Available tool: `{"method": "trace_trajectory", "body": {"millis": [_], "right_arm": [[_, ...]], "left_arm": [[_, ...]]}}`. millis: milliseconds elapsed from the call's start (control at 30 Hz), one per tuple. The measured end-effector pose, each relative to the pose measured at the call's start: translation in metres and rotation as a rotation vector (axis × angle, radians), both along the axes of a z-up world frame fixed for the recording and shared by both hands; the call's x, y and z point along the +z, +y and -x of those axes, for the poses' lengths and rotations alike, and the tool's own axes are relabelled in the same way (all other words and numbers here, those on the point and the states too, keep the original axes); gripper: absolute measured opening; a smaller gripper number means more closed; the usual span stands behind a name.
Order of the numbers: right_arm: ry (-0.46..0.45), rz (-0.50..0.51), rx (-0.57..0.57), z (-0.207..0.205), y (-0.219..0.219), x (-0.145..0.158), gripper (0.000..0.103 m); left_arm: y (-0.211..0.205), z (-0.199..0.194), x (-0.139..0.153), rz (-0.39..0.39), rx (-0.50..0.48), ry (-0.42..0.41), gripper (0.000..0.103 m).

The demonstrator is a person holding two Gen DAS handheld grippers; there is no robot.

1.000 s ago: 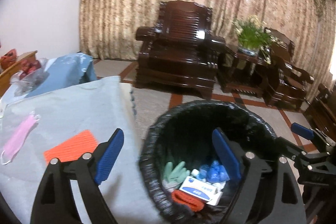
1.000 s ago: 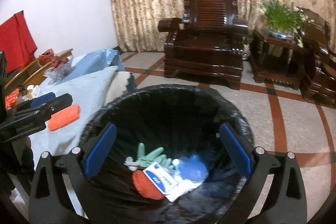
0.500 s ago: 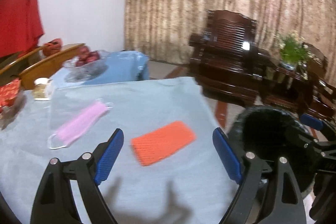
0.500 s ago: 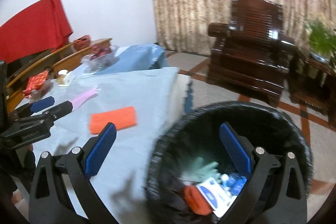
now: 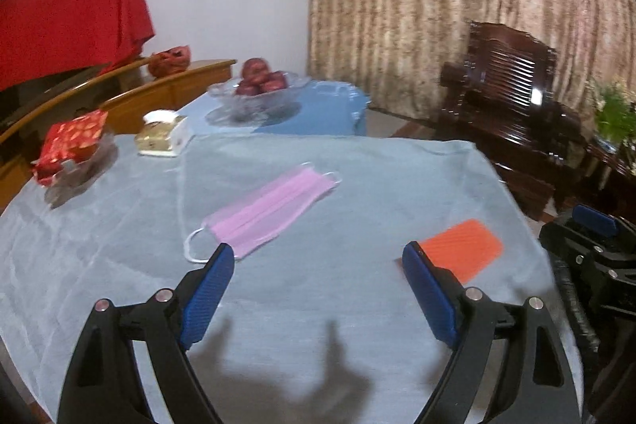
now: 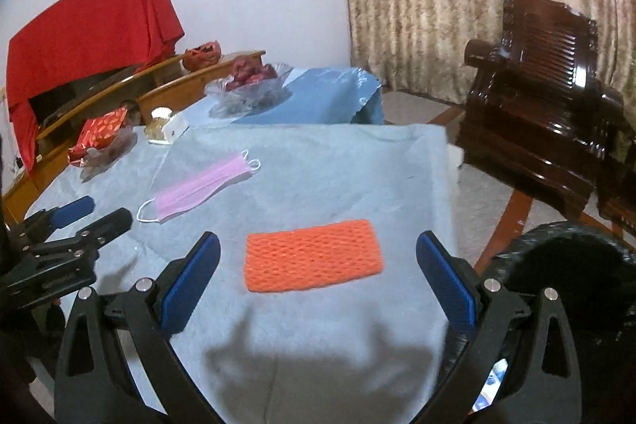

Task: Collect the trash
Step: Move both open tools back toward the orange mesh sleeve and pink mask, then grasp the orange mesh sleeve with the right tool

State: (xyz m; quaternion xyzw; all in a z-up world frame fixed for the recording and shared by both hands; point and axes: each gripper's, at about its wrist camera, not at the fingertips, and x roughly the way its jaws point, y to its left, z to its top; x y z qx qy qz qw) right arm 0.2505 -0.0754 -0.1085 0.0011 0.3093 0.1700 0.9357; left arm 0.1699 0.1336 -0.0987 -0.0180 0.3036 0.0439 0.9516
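Trash — two pieces are lying flat on the pale blue tablecloth (image 6: 318, 165), well apart from each other.

Pink face mask (image 5: 274, 211): sitting left of centre, ear loops trailing at both ends. The left gripper (image 5: 318, 289) is hovering just short of its near end, jaws spread wide, nothing between them.

Orange foam net sleeve (image 6: 312, 256): resting to the right, near the cloth's edge. The right gripper (image 6: 318, 277) is hanging over it, jaws spread and empty, the sleeve framed between the two blue pads.

Black-lined trash bin (image 6: 576, 265): standing on the floor at the far right, beside the table.

Handling note — both items are looking thin and limp, so each gripper is probably best lowered until the pads are meeting the cloth, closing across the narrow width. For the mask, pinching the pleated body rather than a loop is likely giving the surer hold; snagging the tablecloth is the risk.
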Motion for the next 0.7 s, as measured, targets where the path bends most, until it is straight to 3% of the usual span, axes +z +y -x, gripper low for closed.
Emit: {"method": "trace_trajectory", "body": {"millis": [267,700], "right_arm": [[0.078,0.03,-0.026,-0.034,0.022,-0.041,0.096],[0.184,0.095,-0.05,-0.067,0.026,-0.081,0.096]], "left_arm": [[0.026,-0.011,-0.021,-0.01,0.054,0.035,0.085],[0.032,-0.035,-0.046,0.007,0.067,0.071,0.085]]}}
